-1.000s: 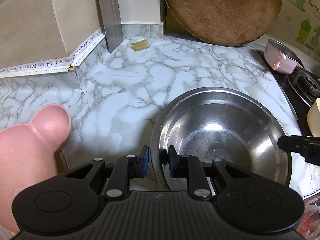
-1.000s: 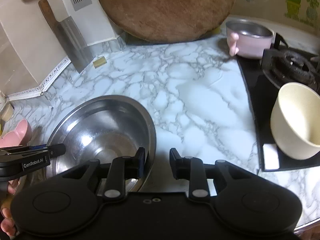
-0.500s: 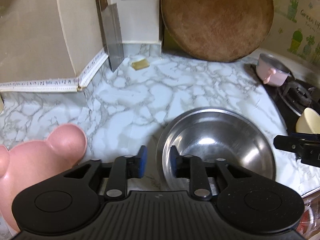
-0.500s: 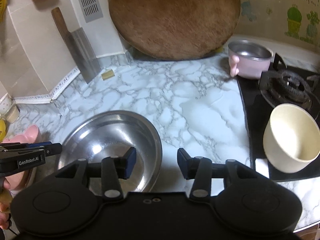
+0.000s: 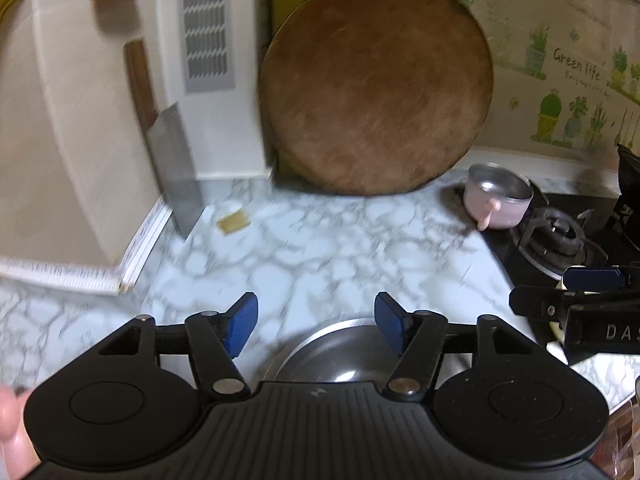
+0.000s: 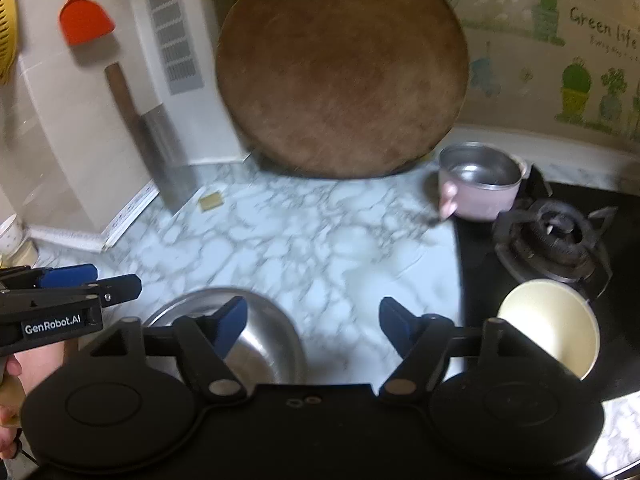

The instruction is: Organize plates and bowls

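Observation:
A large steel bowl (image 5: 332, 356) (image 6: 264, 344) rests on the marble counter (image 5: 320, 248), low in both views. My left gripper (image 5: 316, 320) hangs above its far rim, jaws opening, with nothing between the blue pads. My right gripper (image 6: 312, 320) is raised over the bowl's right side, jaws also opening and empty. Each gripper shows in the other's view: the right gripper (image 5: 540, 290) at the right edge, the left gripper (image 6: 116, 278) at the left edge. A cream bowl (image 6: 548, 328) sits tilted on the black stove. A small pink pot (image 6: 480, 188) stands by the burner.
A big round wooden board (image 6: 340, 68) leans on the back wall. A cleaver (image 6: 164, 152) leans in the left corner, with a small yellow piece (image 6: 211, 201) beside it. The gas burner (image 6: 552, 240) is at the right. A hand (image 6: 36, 364) holds the left gripper.
Both grippers let go of the steel bowl's rim, their jaws spreading wide. Both lifted upward, so the bowl now sits lower in each view and the wall shows more.

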Action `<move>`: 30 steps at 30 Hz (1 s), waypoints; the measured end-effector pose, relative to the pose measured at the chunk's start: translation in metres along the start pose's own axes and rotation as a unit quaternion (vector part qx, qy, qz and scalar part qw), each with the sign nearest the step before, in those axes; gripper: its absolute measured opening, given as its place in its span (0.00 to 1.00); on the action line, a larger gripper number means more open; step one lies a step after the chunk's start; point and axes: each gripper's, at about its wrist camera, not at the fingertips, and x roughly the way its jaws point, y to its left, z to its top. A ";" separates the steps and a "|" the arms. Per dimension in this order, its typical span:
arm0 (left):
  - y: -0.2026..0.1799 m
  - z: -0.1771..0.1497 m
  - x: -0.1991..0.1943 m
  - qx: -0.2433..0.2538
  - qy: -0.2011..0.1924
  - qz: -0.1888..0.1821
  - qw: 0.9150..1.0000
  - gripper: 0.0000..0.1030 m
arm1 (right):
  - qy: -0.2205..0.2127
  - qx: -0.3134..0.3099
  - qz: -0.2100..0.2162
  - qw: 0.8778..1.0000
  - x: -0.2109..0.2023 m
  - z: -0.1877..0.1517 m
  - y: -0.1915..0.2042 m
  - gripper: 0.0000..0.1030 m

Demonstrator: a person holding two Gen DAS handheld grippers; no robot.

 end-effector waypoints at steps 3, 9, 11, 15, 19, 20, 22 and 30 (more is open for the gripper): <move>-0.015 0.016 0.004 0.011 -0.009 -0.010 1.000 0.62 | -0.009 -0.003 -0.006 1.000 -0.002 0.010 -0.006 0.79; -0.048 0.046 0.021 0.031 -0.020 -0.021 0.999 0.65 | -0.022 -0.006 -0.030 0.999 -0.001 0.032 -0.026 0.85; -0.058 0.055 0.030 0.035 -0.021 -0.025 0.999 0.70 | -0.027 -0.005 -0.036 0.999 0.000 0.040 -0.035 0.88; -0.078 0.076 0.051 0.044 -0.021 -0.029 0.998 0.72 | -0.037 -0.004 -0.051 0.998 0.005 0.054 -0.053 0.92; -0.091 0.093 0.078 0.035 -0.009 -0.042 0.998 0.74 | -0.039 0.001 -0.066 0.997 0.016 0.066 -0.074 0.95; -0.094 0.097 0.084 0.033 -0.006 -0.044 0.998 0.74 | -0.039 0.003 -0.067 0.997 0.018 0.069 -0.080 0.96; -0.102 0.105 0.096 0.031 -0.001 -0.049 0.998 0.75 | -0.041 0.006 -0.073 0.997 0.024 0.075 -0.090 0.98; -0.143 0.133 0.138 0.043 0.002 -0.050 0.998 0.75 | -0.034 0.026 -0.092 0.995 0.050 0.114 -0.141 0.98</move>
